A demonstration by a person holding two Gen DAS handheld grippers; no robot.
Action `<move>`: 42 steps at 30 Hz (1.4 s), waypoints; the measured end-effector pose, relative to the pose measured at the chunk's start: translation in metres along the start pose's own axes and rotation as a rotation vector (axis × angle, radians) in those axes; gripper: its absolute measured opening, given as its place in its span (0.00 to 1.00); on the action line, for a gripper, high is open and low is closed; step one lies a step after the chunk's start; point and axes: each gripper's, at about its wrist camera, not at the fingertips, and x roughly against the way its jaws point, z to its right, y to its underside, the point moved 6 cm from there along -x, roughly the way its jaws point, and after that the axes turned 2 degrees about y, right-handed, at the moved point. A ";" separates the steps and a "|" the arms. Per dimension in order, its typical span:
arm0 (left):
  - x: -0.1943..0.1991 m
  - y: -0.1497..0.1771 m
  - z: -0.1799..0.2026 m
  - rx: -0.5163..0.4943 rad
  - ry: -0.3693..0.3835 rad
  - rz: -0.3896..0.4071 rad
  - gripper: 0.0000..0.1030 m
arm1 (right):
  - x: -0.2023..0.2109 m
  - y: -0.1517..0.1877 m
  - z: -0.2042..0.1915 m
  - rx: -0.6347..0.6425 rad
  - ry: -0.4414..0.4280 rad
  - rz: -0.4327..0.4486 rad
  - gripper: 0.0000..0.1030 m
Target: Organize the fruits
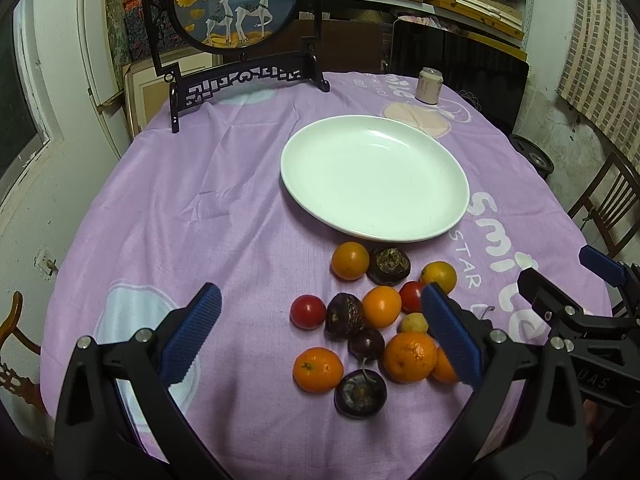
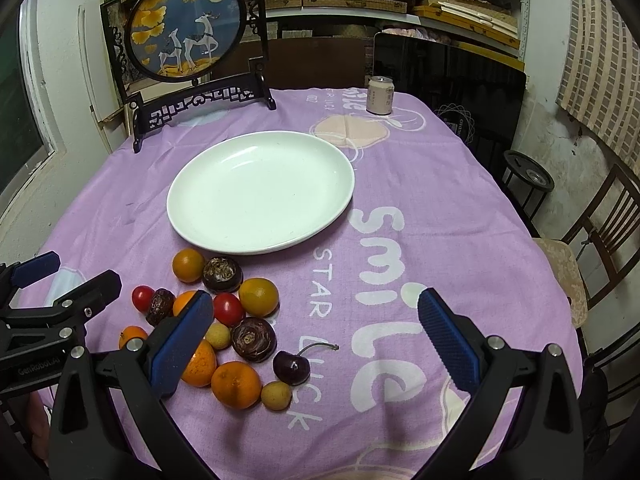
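Left wrist view, left tool [image 1: 320, 336] wide open over fruit pile [image 1: 372, 328], right tool [image 2: 316, 336] equally released, plate [image 2: 260, 236] bare

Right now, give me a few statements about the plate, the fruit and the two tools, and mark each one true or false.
1. The white plate holds no fruit. True.
2. The left tool is shut on an orange. False: it is open and holds nothing.
3. The fruit pile lies on the purple tablecloth, on the near side of the plate. True.
4. The drink can stands on the plate. False: it stands on the cloth at the far edge.
5. The right tool is open. True.
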 end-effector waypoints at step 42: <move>-0.003 0.003 -0.001 0.003 0.004 -0.004 0.98 | 0.002 0.001 0.000 -0.006 0.002 0.008 0.99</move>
